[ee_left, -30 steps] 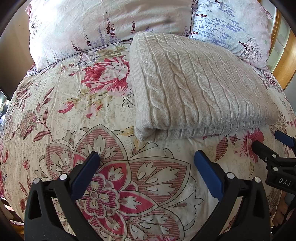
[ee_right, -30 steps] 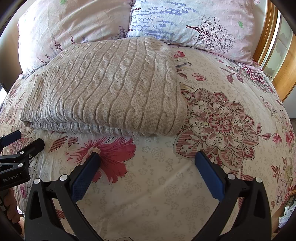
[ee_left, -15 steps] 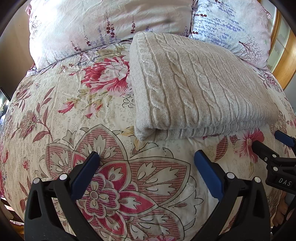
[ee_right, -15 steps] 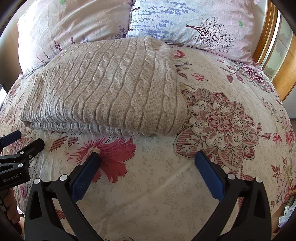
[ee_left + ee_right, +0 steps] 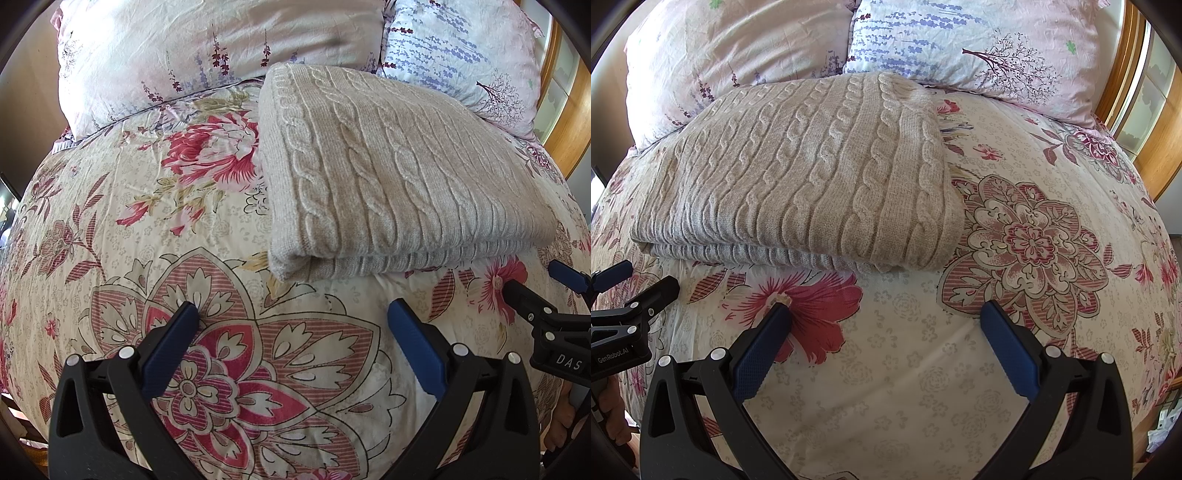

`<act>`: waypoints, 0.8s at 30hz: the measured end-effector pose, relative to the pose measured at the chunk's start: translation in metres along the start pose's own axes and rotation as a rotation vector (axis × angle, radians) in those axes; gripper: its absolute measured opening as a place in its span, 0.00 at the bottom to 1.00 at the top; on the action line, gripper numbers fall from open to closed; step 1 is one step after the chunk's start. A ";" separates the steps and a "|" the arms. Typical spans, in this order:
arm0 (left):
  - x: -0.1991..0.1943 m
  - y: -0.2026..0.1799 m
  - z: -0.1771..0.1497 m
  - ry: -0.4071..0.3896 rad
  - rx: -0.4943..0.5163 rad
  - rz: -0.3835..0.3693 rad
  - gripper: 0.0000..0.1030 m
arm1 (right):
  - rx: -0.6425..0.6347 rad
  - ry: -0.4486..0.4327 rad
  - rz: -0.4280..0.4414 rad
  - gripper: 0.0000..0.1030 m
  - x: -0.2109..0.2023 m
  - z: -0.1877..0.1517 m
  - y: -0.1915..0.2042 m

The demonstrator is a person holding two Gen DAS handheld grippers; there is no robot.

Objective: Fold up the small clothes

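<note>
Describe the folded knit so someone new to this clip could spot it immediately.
On the floral bedspread, just below the two pillows, lies the sweater, folded into a rectangle. It is the only plain beige, cable-knit item there; everything around it is printed with flowers.

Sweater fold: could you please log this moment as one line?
sweater: folded on bedspread, below pillows | left gripper: open, empty | right gripper: open, empty

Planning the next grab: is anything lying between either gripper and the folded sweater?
Nothing visible. Only bare floral duvet lies between the open left gripper and the cable-knit sweater, and likewise ahead of the open right gripper.
</note>
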State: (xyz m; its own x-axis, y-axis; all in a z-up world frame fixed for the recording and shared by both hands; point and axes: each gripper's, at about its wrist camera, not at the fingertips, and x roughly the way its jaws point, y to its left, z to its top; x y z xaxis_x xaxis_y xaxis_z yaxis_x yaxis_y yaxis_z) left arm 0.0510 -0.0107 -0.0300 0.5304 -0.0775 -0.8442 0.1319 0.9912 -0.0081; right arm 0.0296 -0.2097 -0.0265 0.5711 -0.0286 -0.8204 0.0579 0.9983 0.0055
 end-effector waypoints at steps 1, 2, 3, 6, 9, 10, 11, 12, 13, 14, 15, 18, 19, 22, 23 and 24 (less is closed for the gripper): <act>0.000 0.000 0.000 0.000 0.000 0.000 0.98 | 0.000 0.000 0.000 0.99 0.000 0.000 0.000; 0.000 0.000 0.000 0.000 -0.001 0.000 0.98 | -0.001 0.000 0.000 0.99 0.000 0.000 0.000; 0.000 0.000 0.000 0.001 -0.001 0.000 0.98 | -0.001 0.000 0.000 0.99 0.000 0.000 0.000; 0.000 0.000 -0.001 0.006 -0.002 0.000 0.98 | -0.001 0.000 0.001 0.99 0.000 0.000 0.000; 0.001 0.000 0.000 0.011 -0.002 0.000 0.98 | -0.002 0.000 0.001 0.99 0.000 0.000 0.000; 0.001 0.000 0.000 0.012 -0.002 -0.001 0.98 | -0.002 0.000 0.001 0.99 0.000 0.000 0.000; 0.001 0.001 0.001 0.013 -0.001 -0.001 0.98 | -0.002 0.001 0.001 0.99 0.000 0.000 0.000; 0.001 0.001 0.001 0.015 -0.002 -0.001 0.98 | -0.002 0.001 0.001 0.99 0.000 0.000 0.000; 0.002 0.001 0.002 0.017 0.000 -0.002 0.98 | -0.002 0.001 0.001 0.99 0.000 0.000 0.000; 0.002 0.001 0.002 0.020 -0.001 -0.002 0.98 | -0.002 0.001 0.001 0.99 0.000 0.000 0.000; 0.003 0.001 0.003 0.022 0.000 -0.003 0.98 | -0.003 0.001 0.002 0.99 0.000 0.000 0.000; 0.003 0.001 0.003 0.026 0.001 -0.003 0.98 | -0.003 0.001 0.002 0.99 0.000 0.000 0.000; 0.003 0.001 0.003 0.025 0.001 -0.003 0.98 | -0.003 0.001 0.002 0.99 0.000 0.000 0.000; 0.003 0.001 0.003 0.025 0.001 -0.003 0.98 | -0.004 0.001 0.002 0.99 0.000 0.000 0.000; 0.003 0.001 0.003 0.023 0.001 -0.003 0.98 | -0.004 0.001 0.003 0.99 0.000 0.000 0.000; 0.003 0.001 0.003 0.024 0.001 -0.003 0.98 | -0.004 0.001 0.002 0.99 0.000 0.000 0.000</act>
State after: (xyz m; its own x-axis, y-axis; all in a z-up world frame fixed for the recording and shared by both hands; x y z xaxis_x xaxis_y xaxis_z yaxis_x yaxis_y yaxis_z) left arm 0.0549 -0.0097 -0.0310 0.5094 -0.0779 -0.8570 0.1347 0.9908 -0.0100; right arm 0.0298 -0.2100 -0.0263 0.5706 -0.0261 -0.8208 0.0530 0.9986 0.0051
